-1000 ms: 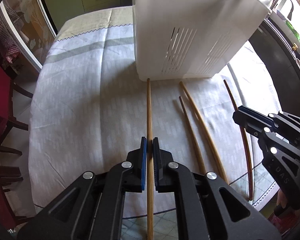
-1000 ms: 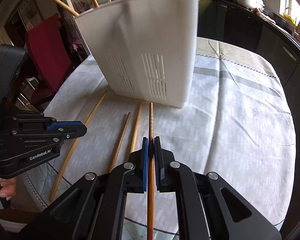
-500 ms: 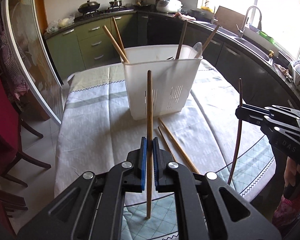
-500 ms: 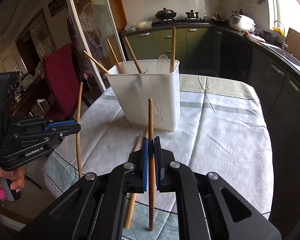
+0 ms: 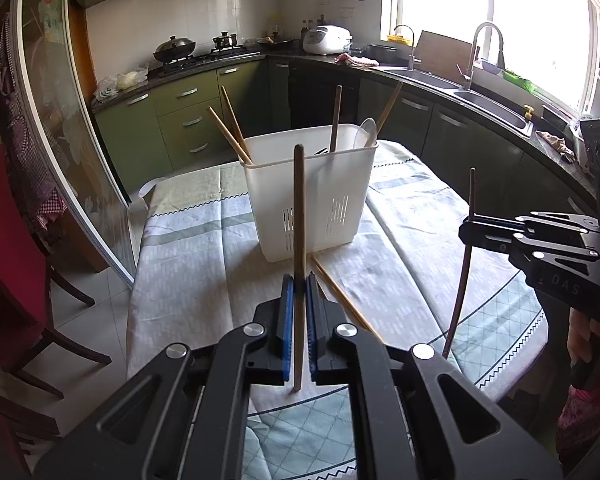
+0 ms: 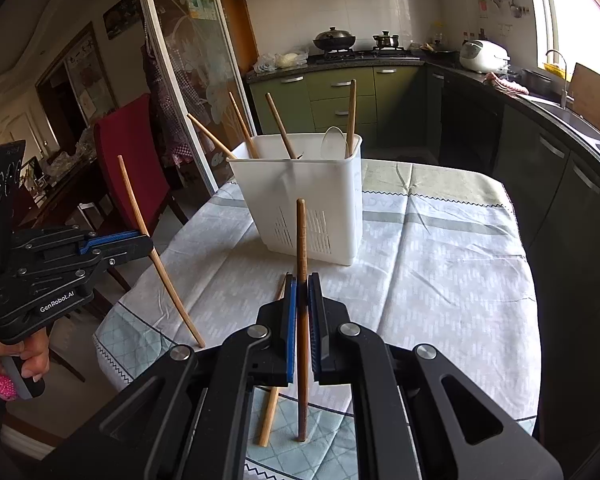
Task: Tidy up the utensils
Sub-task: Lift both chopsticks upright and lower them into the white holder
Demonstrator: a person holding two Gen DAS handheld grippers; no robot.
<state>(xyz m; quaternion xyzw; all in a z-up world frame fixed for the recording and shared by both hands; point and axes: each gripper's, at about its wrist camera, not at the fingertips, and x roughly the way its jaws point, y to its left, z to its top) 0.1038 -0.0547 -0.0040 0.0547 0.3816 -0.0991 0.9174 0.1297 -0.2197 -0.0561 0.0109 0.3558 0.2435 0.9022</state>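
Both grippers are carrying chopsticks toward the white holder.

The left gripper (image 5: 296, 300) is clamping a pale chopstick (image 5: 299, 208) and the right gripper (image 6: 303, 300) a darker chopstick (image 6: 301, 240), each held above the bench (image 6: 440, 264) with its long axis near upright. Two loose chopsticks (image 5: 340, 292) are lying beyond. Next, each tip probably needs lifting over the holder (image 6: 300, 204) rim, then releasing.

Daylight floods a kitchen window (image 5: 540, 28) at two o'clock above a dark counter (image 5: 428, 76) and sink (image 5: 492, 108); green cabinets (image 5: 188, 120) and white wall tiles (image 5: 180, 12) fill twelve o'clock, a red chair (image 6: 128, 160) at nine.
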